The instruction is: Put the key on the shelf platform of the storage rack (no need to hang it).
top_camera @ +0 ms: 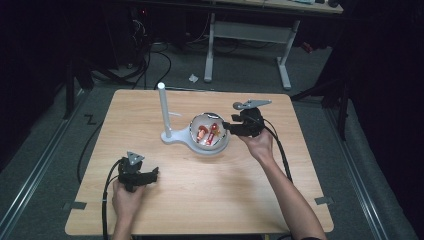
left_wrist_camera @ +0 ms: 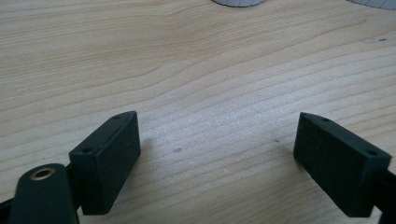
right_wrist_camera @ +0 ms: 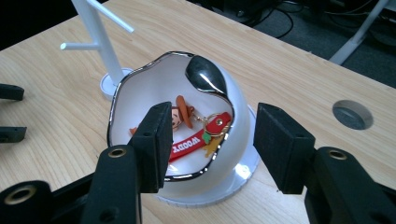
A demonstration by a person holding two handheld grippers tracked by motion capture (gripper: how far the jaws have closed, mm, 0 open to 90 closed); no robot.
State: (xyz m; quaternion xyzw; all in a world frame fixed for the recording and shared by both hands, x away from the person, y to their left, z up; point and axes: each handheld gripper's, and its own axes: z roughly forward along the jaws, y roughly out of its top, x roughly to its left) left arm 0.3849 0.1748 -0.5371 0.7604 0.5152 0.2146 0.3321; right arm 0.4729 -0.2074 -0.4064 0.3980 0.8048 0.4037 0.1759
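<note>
— Reporting on the right gripper (right_wrist_camera: 210,144): what is its position?

— It hangs at the right side of the white bowl (right_wrist_camera: 233,116), jaws spread wide and empty, one pad over the bowl's near rim, the other outside its wall. In the high view the same gripper (top_camera: 227,126) sits at the bowl's (top_camera: 223,145) right edge, held from below by the person's right hand (top_camera: 260,145).

— Contents of the bowl?

— A red keychain (right_wrist_camera: 205,137) with a gold ring and a small figure lies on the bowl's floor, untouched by either pad. The rim is silver-edged and wavy.

— What stands beside it?

— A white stand (top_camera: 163,112) with a post, upright on a base just left of the bowl, touching or nearly so.

— And the left gripper (left_wrist_camera: 217,154)?

— Low over bare wooden table (left_wrist_camera: 196,70), jaws wide apart, nothing between them. The high view places it (top_camera: 150,175) near the front left, well apart from the bowl, held in the left hand (top_camera: 127,197).
</note>
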